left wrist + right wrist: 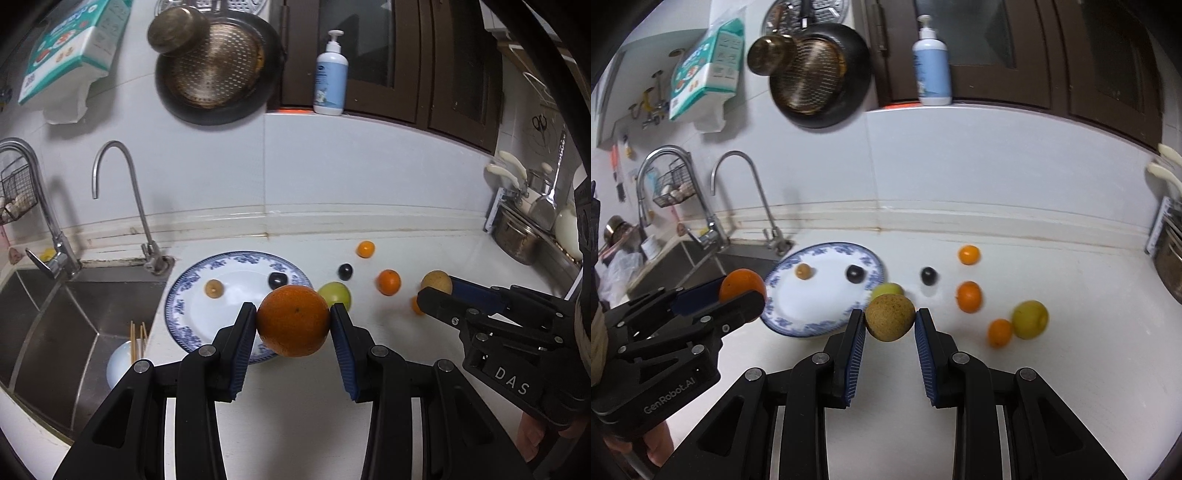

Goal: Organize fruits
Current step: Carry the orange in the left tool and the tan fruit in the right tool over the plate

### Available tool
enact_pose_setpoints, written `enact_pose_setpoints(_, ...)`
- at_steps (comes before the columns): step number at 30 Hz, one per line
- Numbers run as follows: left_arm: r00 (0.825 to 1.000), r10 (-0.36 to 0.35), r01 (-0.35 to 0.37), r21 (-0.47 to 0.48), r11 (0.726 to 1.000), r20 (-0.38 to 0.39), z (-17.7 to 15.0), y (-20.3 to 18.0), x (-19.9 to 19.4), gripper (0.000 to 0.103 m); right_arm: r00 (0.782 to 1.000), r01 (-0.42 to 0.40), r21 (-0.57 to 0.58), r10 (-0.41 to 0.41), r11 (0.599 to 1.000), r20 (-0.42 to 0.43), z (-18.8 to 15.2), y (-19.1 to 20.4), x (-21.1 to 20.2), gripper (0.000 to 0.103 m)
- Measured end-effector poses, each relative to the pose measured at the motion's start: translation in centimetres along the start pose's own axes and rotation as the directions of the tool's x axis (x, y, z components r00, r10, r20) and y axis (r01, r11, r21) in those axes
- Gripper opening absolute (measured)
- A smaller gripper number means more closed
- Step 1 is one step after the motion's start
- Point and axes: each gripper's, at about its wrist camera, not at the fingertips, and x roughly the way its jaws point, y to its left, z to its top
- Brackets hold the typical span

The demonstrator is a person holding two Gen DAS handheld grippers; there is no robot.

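The left claw (293,320) is clamped on a large orange (293,320), held above the tabletop (406,350) at the plate's near rim. The right claw (890,320) grips a brown round fruit (890,318). Beyond, the blue-patterned plate (192,291) holds a small tan fruit (214,288) and a dark plum (277,279). Farther right, loose fruits lie on the tabletop.

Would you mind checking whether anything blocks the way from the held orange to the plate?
Nothing visible does. The left gripper holds the orange just off the plate, whose near middle is bare.
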Motion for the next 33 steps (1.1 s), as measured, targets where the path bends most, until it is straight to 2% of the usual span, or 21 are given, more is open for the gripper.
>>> enact_pose_setpoints(15, 1.0, 0.025, -0.025, -0.01, 1.0, -0.014, 0.4, 5.5, 1.8, 0.04, 0.998, -0.063, -0.055, 0.062, 0.996, -0.024, 1.9, 5.0, 4.5, 0.029)
enact_pose_setpoints(33, 0.995, -0.019, 0.021, 0.022, 1.0, -0.093, 0.1, 10.4, 9.6, 0.04, 0.992, -0.05, -0.082, 0.04, 0.995, -0.117, 2.9, 7.8, 13.4, 0.029)
